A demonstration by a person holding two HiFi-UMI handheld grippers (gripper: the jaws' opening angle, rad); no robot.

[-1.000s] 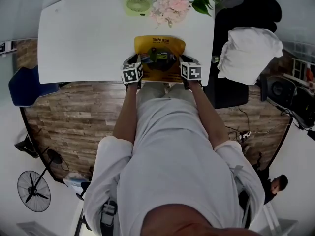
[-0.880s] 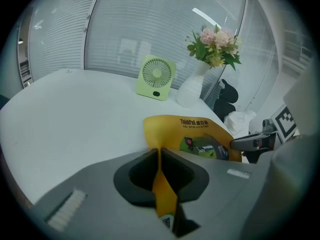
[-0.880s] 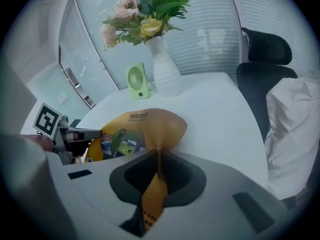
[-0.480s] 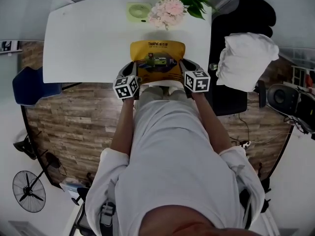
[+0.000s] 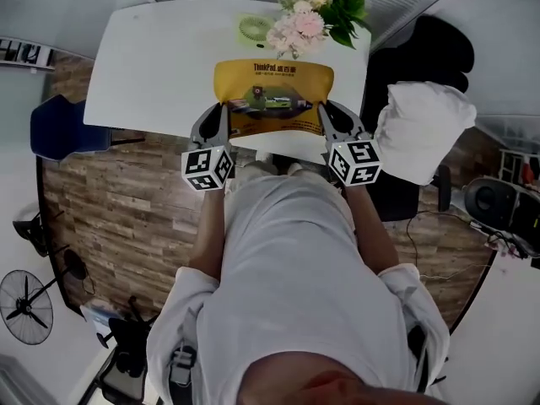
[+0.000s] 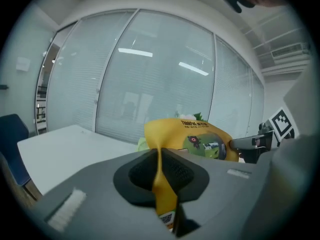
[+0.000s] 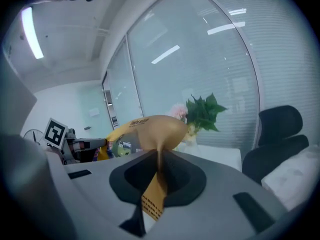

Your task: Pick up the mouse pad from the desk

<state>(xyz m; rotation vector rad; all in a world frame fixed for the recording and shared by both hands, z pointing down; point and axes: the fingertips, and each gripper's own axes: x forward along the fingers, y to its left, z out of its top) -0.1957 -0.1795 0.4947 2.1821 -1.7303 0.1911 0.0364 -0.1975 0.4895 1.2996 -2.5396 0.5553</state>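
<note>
The yellow mouse pad, printed with a picture, hangs in the air above the near edge of the white desk. My left gripper is shut on its left edge and my right gripper on its right edge. In the left gripper view the pad curves away from the pinched edge between the jaws of the left gripper, and the right gripper shows beyond it. In the right gripper view the pad rises from the shut right gripper.
A vase of pink flowers and a small green fan stand at the desk's far edge. A black chair with a white cloth is on the right, a blue chair on the left, a floor fan low left.
Both grippers have risen together, lifting the mouse pad off the desk. The pad now looks larger and nearer to the head camera.
</note>
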